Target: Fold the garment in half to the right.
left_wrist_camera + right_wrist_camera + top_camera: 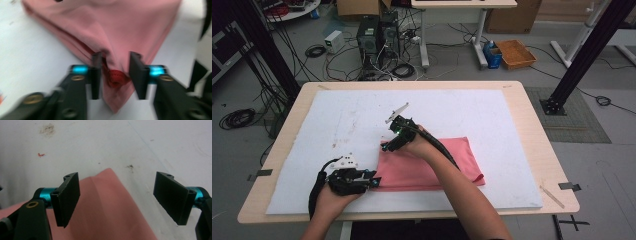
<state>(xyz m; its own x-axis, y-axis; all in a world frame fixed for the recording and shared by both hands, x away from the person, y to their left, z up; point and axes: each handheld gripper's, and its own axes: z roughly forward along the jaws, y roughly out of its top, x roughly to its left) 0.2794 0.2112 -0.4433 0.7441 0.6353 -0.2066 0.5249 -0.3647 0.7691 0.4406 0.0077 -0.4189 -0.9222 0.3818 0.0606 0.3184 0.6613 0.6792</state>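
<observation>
A folded pink cloth (432, 165) lies on the white mat (462, 110) at the front middle of the table. My left gripper (374, 182) sits at the cloth's near left corner. In the left gripper view its jaws (113, 75) stand apart on either side of that corner (112, 30), where a small red stitched tab (115, 76) shows; the pads do not press on it. My right gripper (387, 147) hovers over the cloth's far left corner. In the right gripper view it (120, 197) is wide open above the pink corner (105, 207), with nothing held.
The mat covers most of the wooden table (532, 150). A thin wooden stick (552, 196) lies at the front right edge. Beyond the table stand computer towers (377, 35), loose cables, an orange basket (515, 53) and black frame posts (582, 55).
</observation>
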